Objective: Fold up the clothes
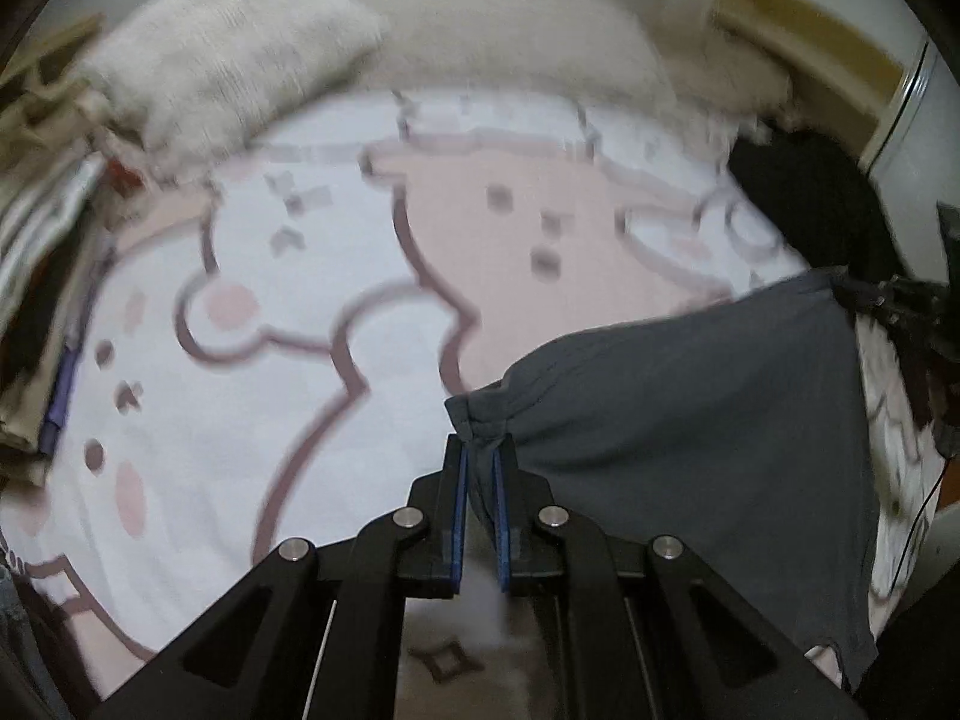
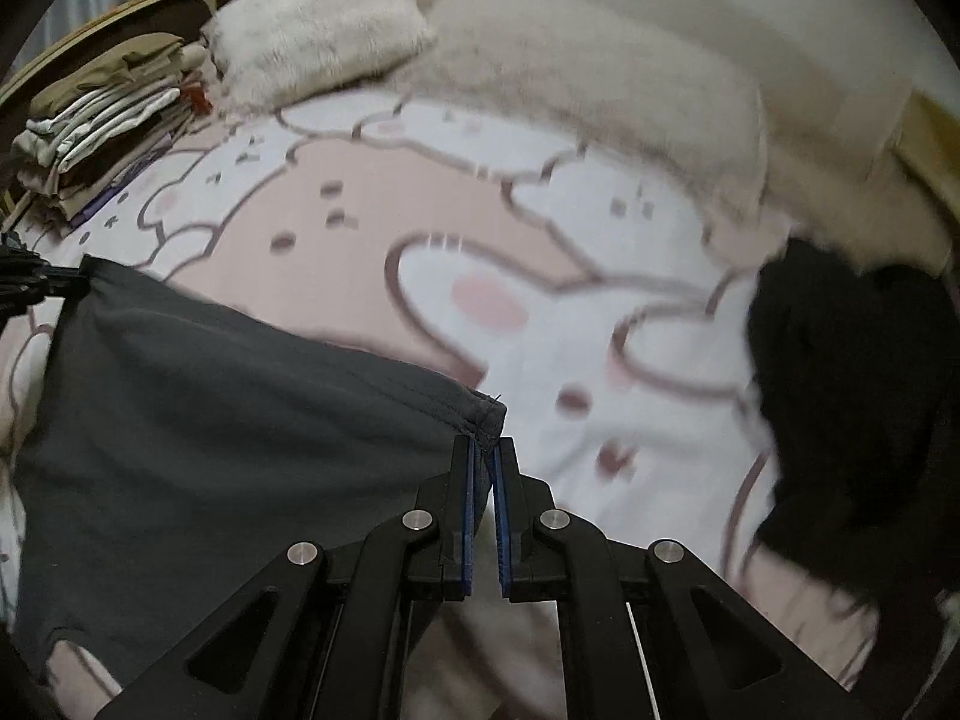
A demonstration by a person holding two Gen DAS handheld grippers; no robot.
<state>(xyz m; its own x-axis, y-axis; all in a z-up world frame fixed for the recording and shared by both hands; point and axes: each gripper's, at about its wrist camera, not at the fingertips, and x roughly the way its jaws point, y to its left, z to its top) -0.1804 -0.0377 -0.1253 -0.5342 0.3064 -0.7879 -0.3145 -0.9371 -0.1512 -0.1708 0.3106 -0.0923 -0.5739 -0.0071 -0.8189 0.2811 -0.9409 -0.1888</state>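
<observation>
A dark grey garment hangs stretched between my two grippers above a bed with a pink and white rabbit-print sheet. My left gripper is shut on one bunched corner of it. My right gripper is shut on the other corner of the grey garment. Each gripper shows at the far end of the cloth in the other view, the right one and the left one.
A stack of folded clothes lies at the bed's far left. A fluffy white pillow and a beige pillow lie at the head. A black garment pile sits at the right.
</observation>
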